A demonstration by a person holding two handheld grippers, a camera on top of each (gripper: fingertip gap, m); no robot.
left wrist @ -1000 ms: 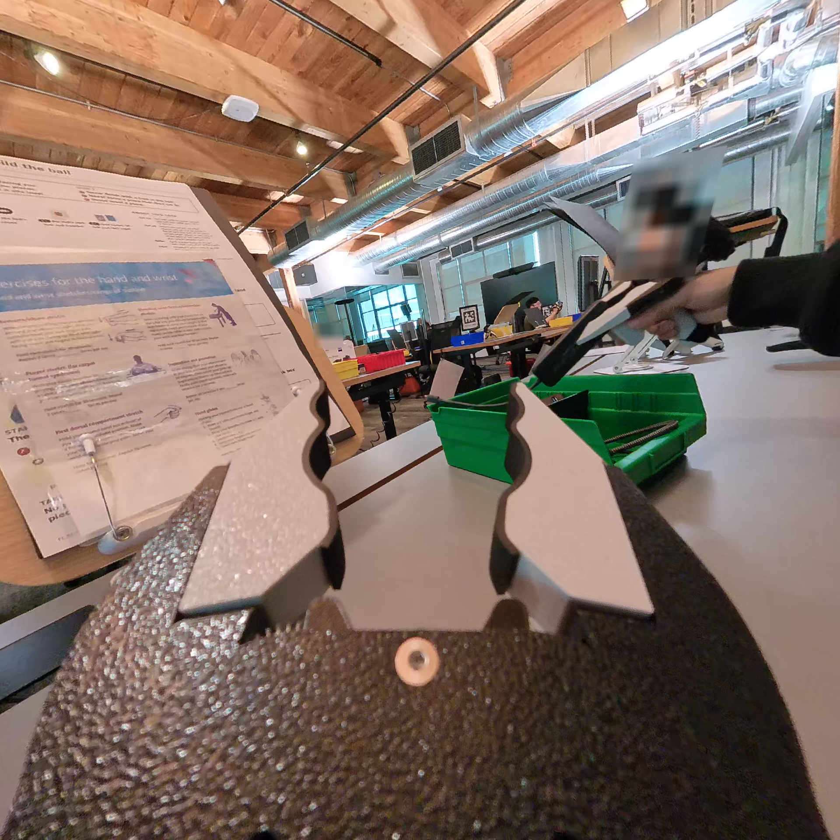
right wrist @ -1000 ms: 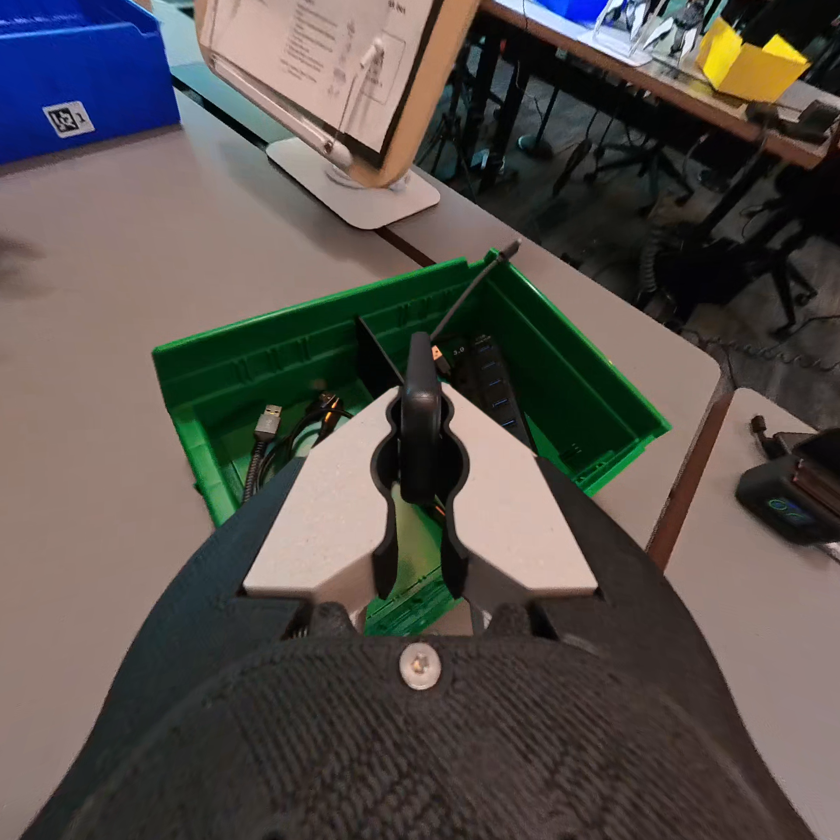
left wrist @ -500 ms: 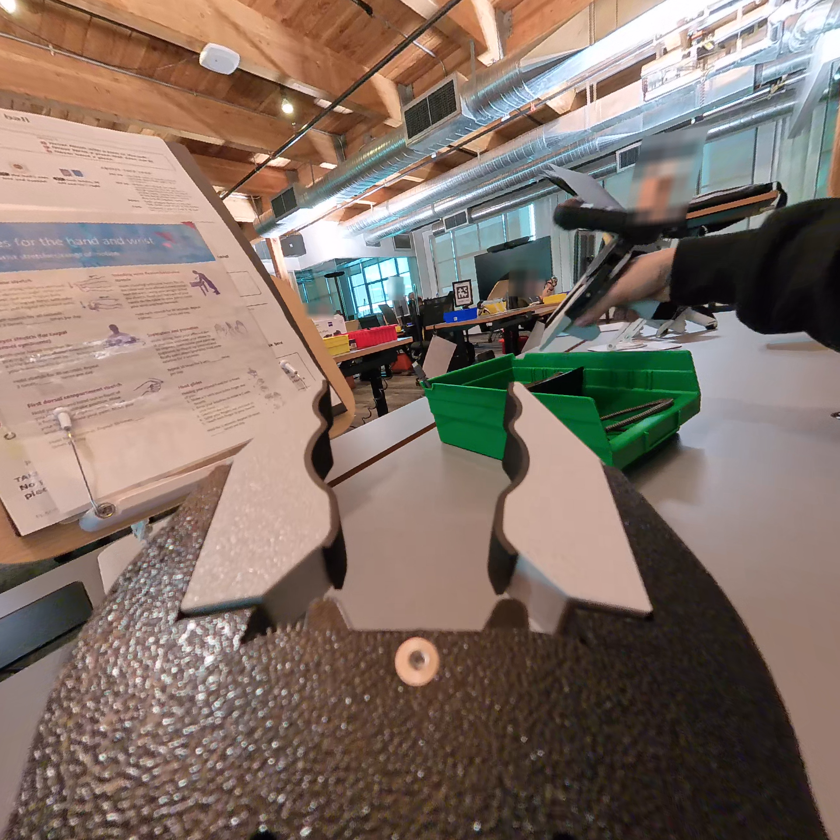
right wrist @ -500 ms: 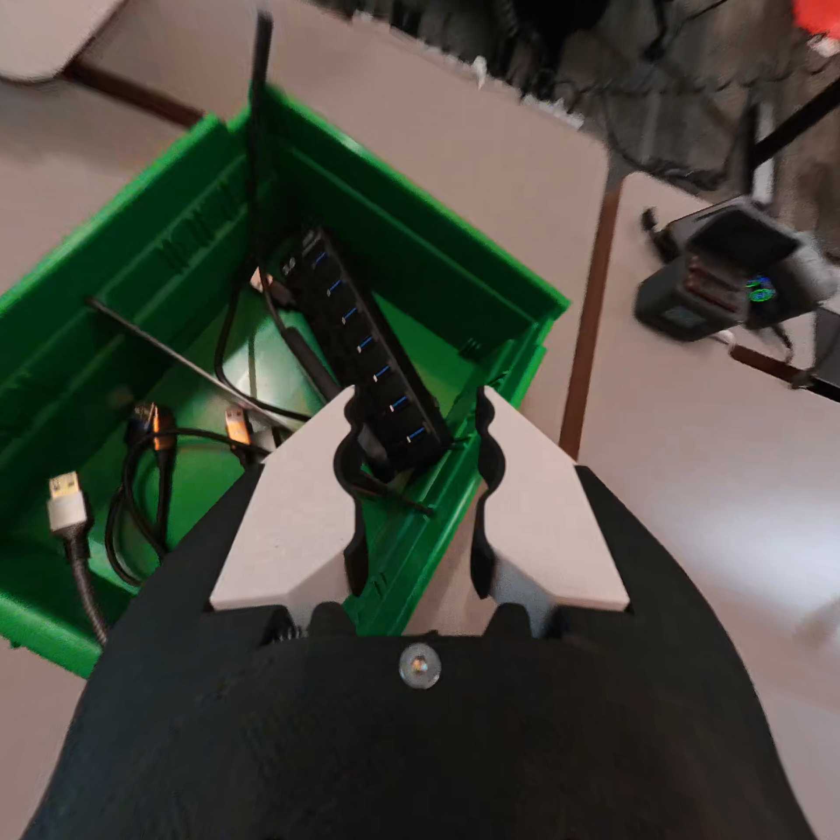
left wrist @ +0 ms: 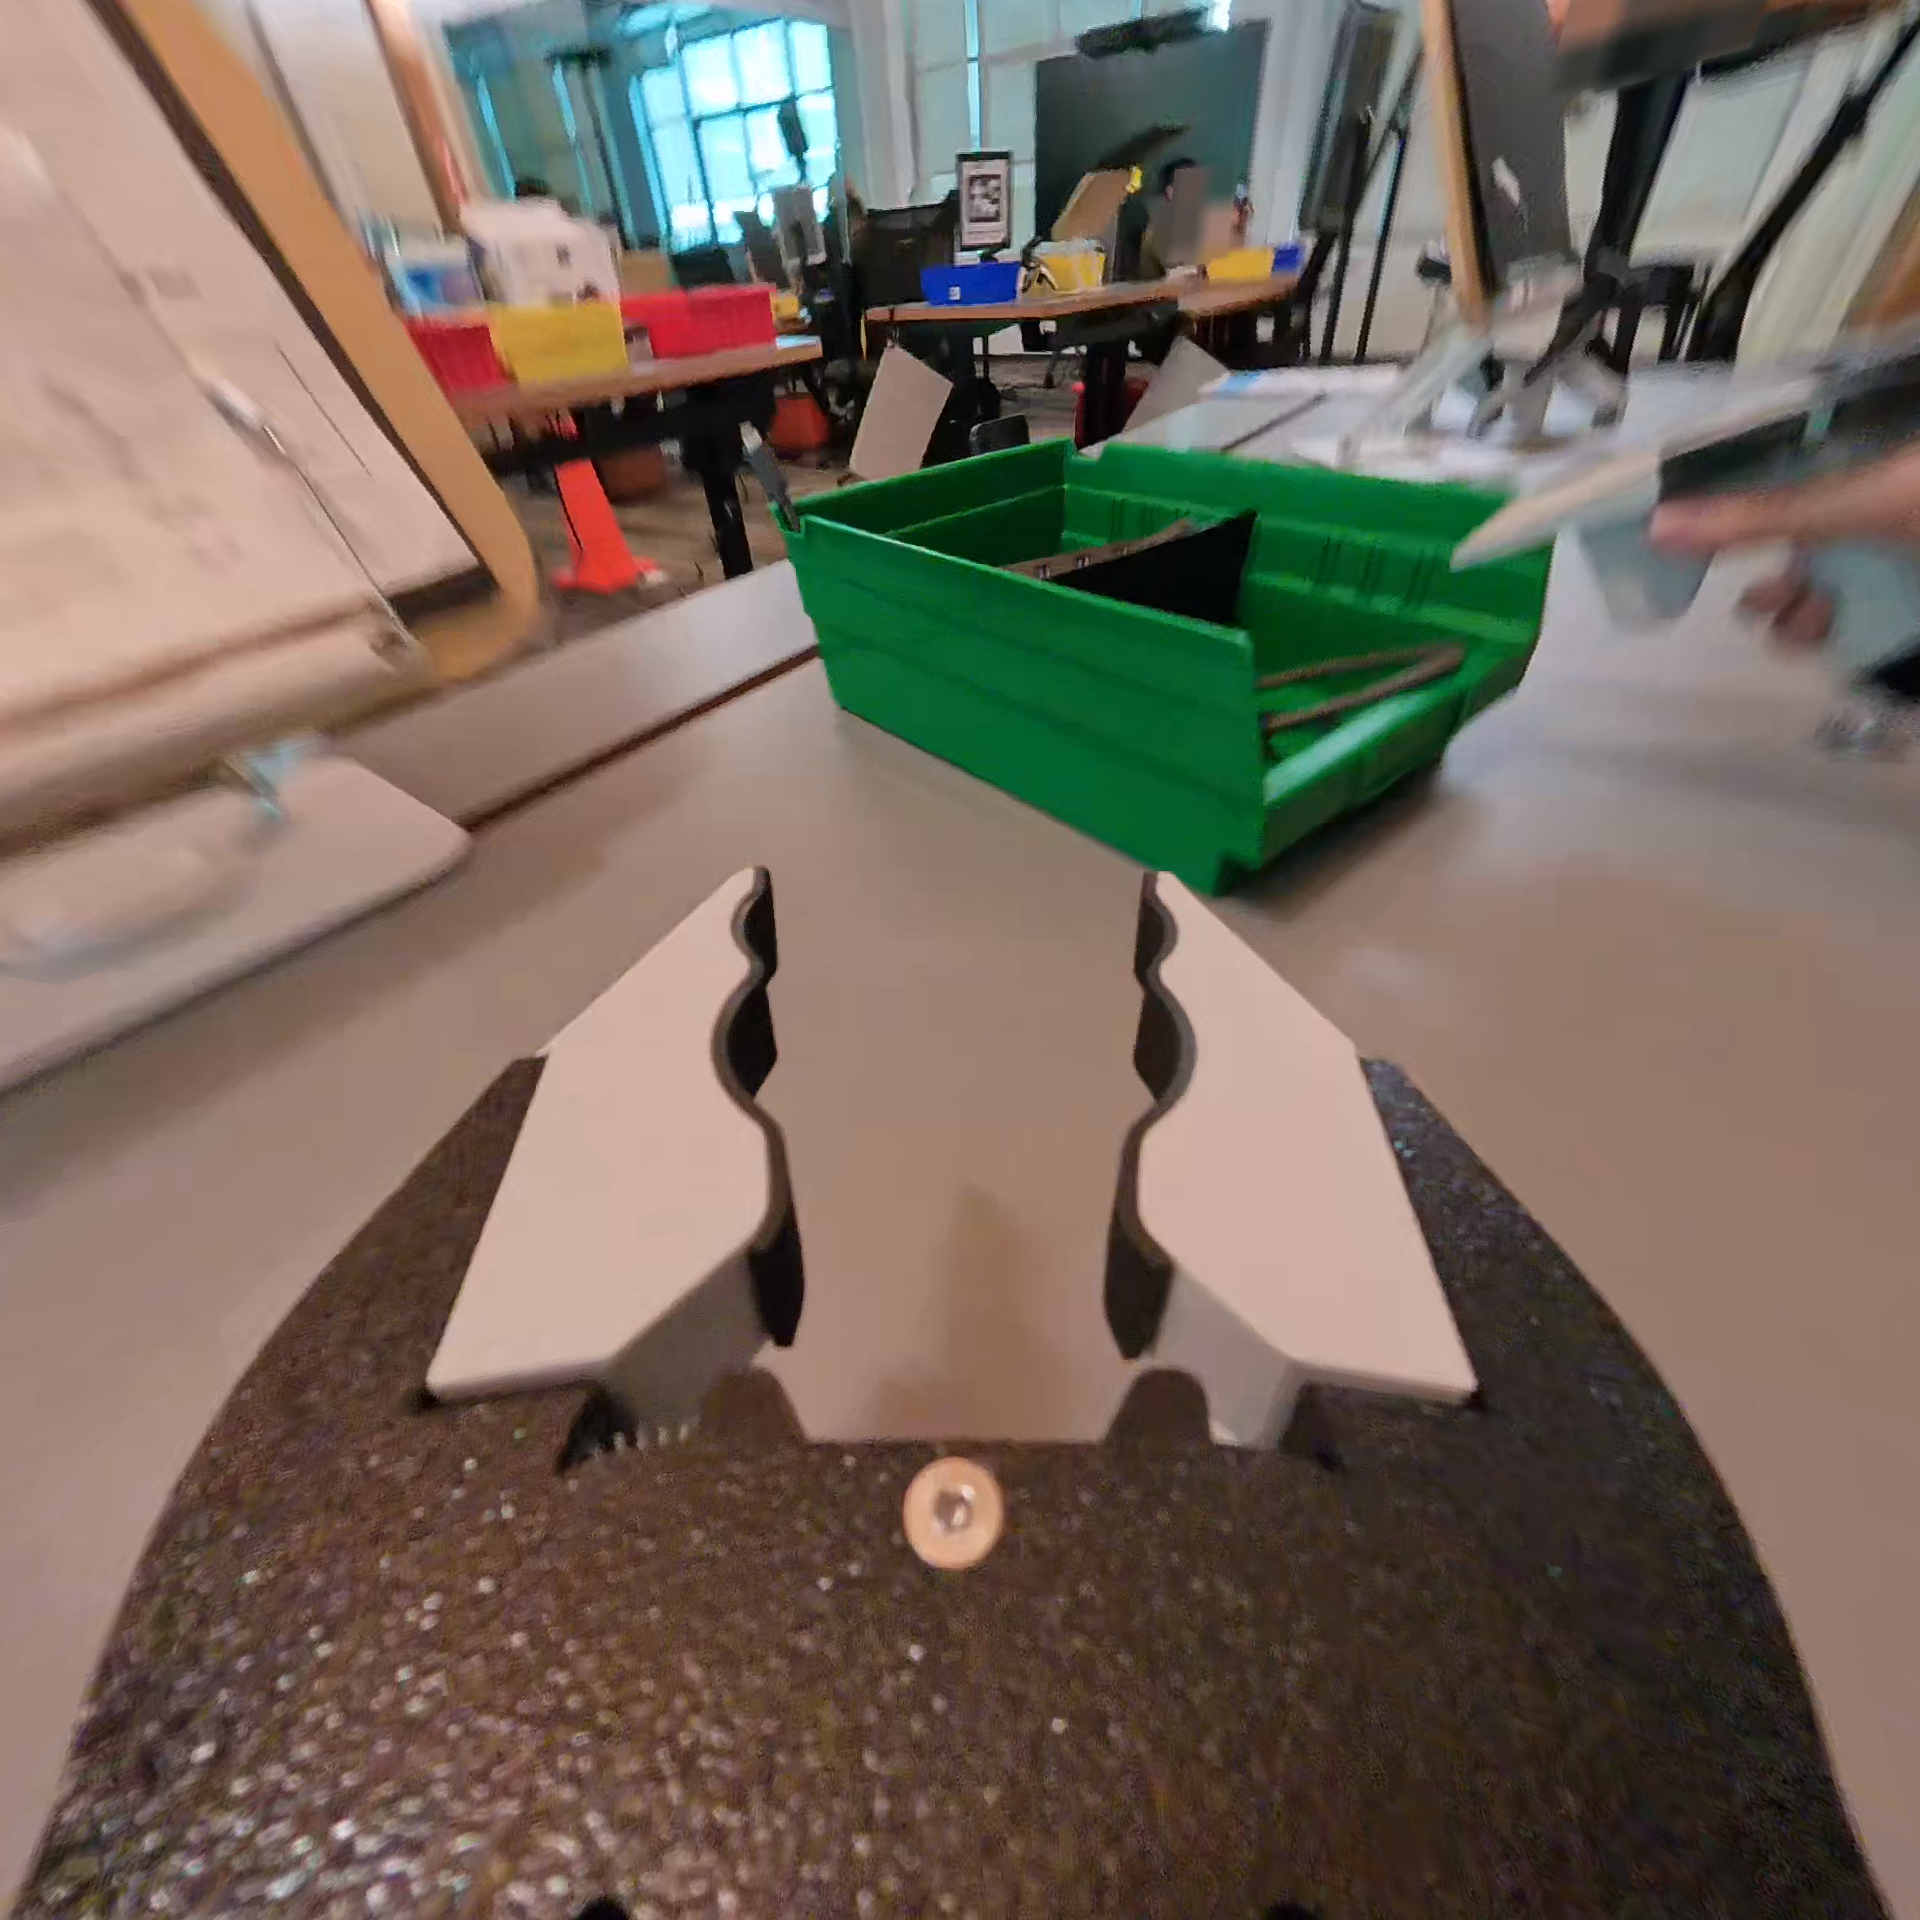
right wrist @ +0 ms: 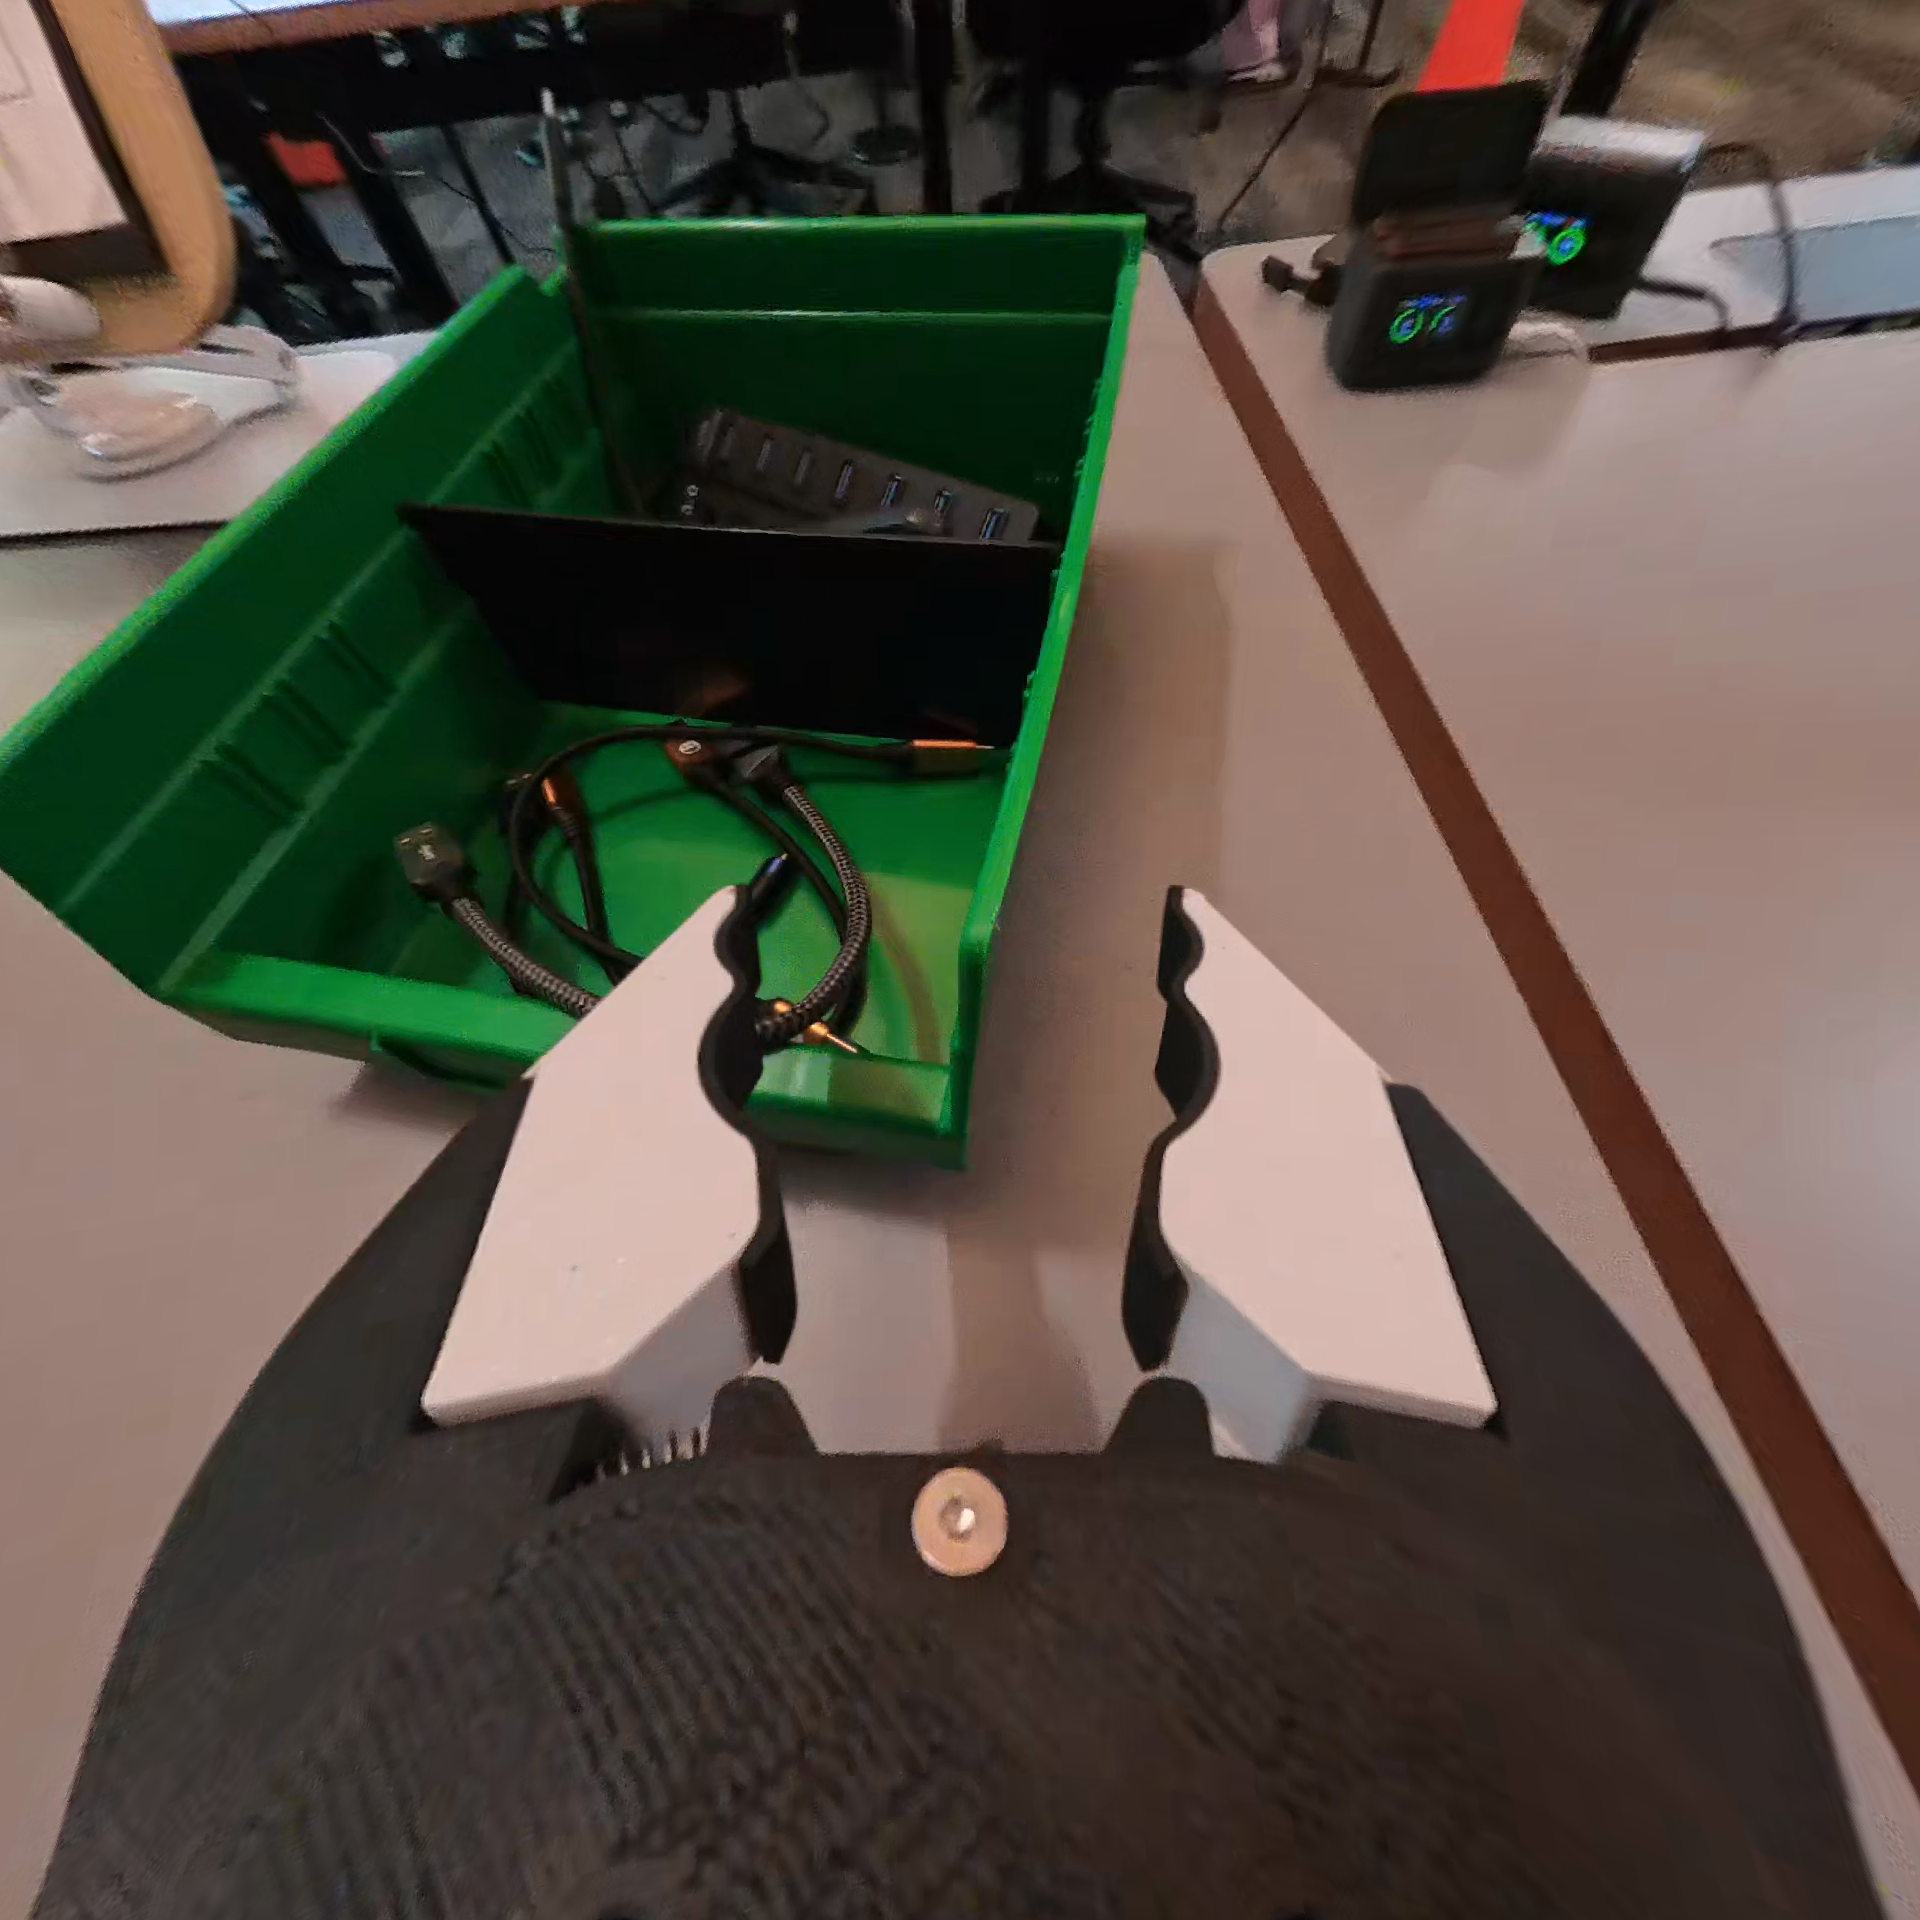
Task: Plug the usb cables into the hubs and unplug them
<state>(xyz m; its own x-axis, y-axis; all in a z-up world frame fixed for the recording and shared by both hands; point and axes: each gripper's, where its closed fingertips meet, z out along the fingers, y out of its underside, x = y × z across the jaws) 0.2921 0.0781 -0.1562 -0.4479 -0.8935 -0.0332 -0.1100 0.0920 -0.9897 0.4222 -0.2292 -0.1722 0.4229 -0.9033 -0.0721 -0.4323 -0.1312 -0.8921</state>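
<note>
USB cables (right wrist: 665,862) lie coiled and loose in the near compartment of the green bin (right wrist: 312,665); the black hub (right wrist: 862,478) rests beyond the black divider (right wrist: 727,623), apparently with nothing plugged in, though blur limits certainty. Right tool (right wrist: 956,935) and left tool (left wrist: 951,914) both stand apart, empty, above the bench (right wrist: 1558,831). Judged stage: nothing grasped; next, a firm grip on one plug.

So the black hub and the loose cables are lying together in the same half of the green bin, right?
Not quite. The right wrist view shows a black divider splitting the green bin: the black hub lies in the far half, the loose cables in the near half.
</note>
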